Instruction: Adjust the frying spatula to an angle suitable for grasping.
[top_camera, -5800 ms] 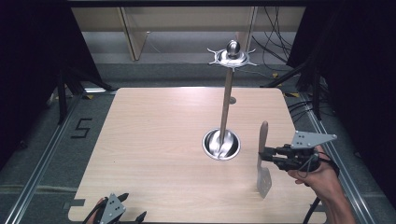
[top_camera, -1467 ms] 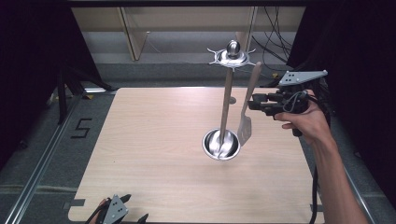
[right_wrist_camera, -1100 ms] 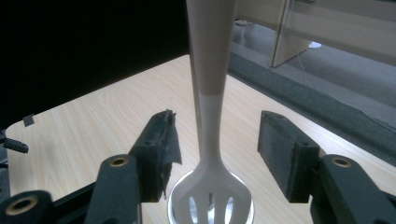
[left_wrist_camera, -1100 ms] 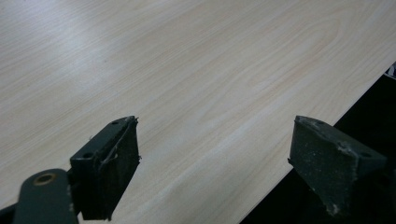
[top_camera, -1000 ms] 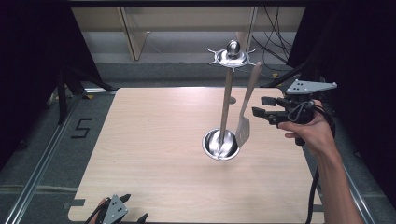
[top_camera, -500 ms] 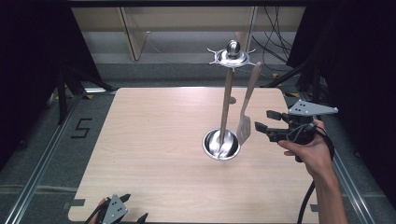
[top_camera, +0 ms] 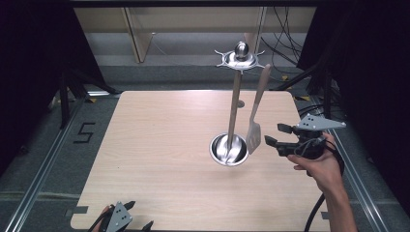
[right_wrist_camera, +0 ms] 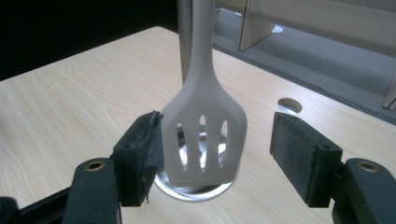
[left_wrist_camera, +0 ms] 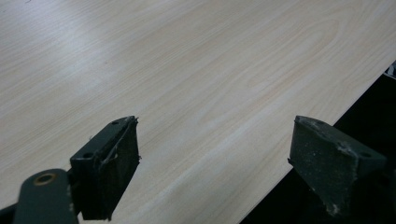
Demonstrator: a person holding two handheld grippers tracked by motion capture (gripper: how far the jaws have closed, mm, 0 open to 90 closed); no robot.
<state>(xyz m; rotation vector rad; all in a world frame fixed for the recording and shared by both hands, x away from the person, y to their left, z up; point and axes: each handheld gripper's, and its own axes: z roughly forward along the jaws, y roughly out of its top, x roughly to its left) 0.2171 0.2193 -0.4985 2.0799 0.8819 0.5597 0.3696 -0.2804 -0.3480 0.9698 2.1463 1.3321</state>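
A pale slotted spatula [top_camera: 256,108] hangs by its handle end from the hooked top [top_camera: 240,58] of a metal stand, its blade just above the round steel base [top_camera: 228,150]. My right gripper [top_camera: 274,135] is open, just right of the blade and not touching it. In the right gripper view the spatula [right_wrist_camera: 205,135] hangs just ahead of the right gripper [right_wrist_camera: 217,154], between its spread jaws, with the stand's pole [right_wrist_camera: 185,37] behind it. My left gripper [top_camera: 139,215] rests open at the table's near edge, and the left gripper [left_wrist_camera: 215,158] has nothing between its jaws.
The light wooden table [top_camera: 159,145] has a small round hole [right_wrist_camera: 289,106] beyond the stand. Dark drop-offs and metal rails [top_camera: 46,164] border the table. Cables [top_camera: 285,43] lie on the floor at the back right.
My right gripper lifted the spatula from the table to the stand's top, let it go on a hook, then dropped back down and right. The left gripper stayed put.
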